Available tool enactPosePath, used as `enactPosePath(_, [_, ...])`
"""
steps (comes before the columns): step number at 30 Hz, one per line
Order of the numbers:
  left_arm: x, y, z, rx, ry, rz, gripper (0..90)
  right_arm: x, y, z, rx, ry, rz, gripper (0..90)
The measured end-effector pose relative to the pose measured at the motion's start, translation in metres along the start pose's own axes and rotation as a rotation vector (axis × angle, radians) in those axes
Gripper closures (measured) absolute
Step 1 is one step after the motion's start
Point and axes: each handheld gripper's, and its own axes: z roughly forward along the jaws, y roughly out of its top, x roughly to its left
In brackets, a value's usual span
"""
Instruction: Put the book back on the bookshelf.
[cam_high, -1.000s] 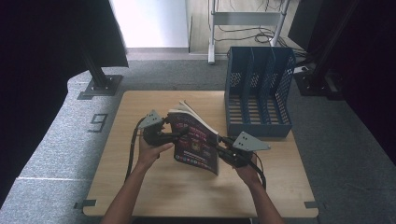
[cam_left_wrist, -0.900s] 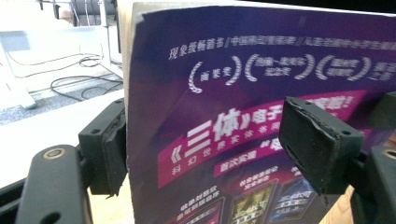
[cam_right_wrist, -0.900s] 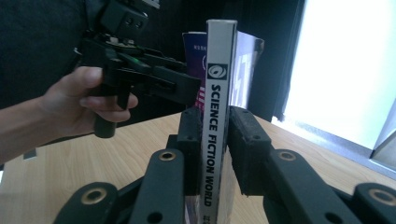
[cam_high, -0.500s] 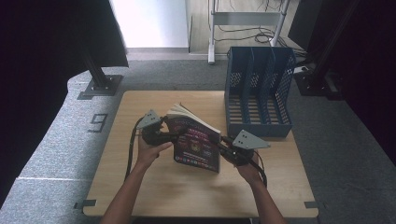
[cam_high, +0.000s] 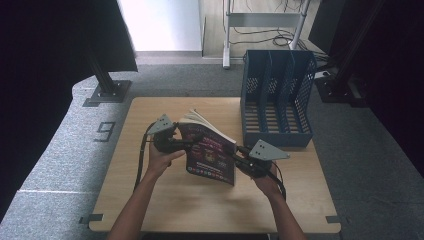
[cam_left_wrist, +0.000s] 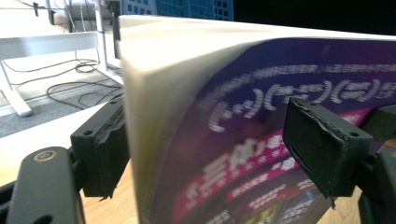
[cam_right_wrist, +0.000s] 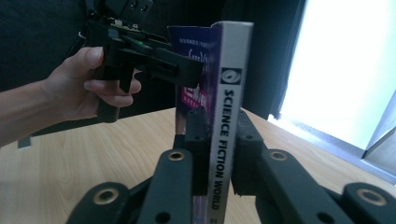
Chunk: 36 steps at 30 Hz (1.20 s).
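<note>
A thick paperback book (cam_high: 210, 155) with a purple cover stands tilted on edge above the wooden table (cam_high: 150, 200). My left gripper (cam_high: 192, 140) clasps its upper left corner. In the left gripper view its jaws (cam_left_wrist: 205, 149) straddle the white page block (cam_left_wrist: 177, 93), one pad on each side. My right gripper (cam_high: 235, 157) is shut on the book's lower right. In the right gripper view its pads (cam_right_wrist: 218, 140) press both sides of the spine (cam_right_wrist: 231, 116), which reads "SCIENCE FICTION WORLD". These jaws have just been opening slightly, with the book still between them. The left gripper (cam_right_wrist: 187, 70) also shows there, held in a hand.
A blue mesh file holder (cam_high: 277, 95) with three slots stands at the table's back right corner, just beyond the book. Grey carpet surrounds the table. A black stand base (cam_high: 107, 92) sits on the floor at the back left.
</note>
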Motion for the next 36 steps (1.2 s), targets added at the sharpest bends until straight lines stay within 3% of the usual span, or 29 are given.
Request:
enactPosePath(2, [-0.001,0.0,0.001,-0.001,0.0,-0.001,18.1,-0.003,0.001,0.004,0.015,0.024,0.019,72.7])
enactPosePath(5, [-0.001,0.0,0.001,-0.005,-0.002,-0.004,18.2,-0.005,0.001,0.014,0.05,0.019,0.018,72.5])
enactPosePath(10, [0.0,-0.001,0.0,0.0,-0.003,-0.007,18.4,-0.004,0.002,0.018,0.075,-0.039,-0.005,78.9])
enactPosePath(18, [-0.004,0.0,0.0,-0.009,-0.011,-0.003,18.9,-0.012,0.001,0.024,0.082,-0.072,0.041,77.1])
enactPosePath(23, [-0.004,0.0,-0.001,-0.006,-0.009,0.003,19.7,-0.013,0.001,0.024,0.089,-0.101,0.043,80.2])
enactPosePath(36, [0.005,0.002,-0.003,-0.03,0.025,0.026,16.3,-0.002,-0.002,0.012,0.047,-0.018,-0.022,81.3])
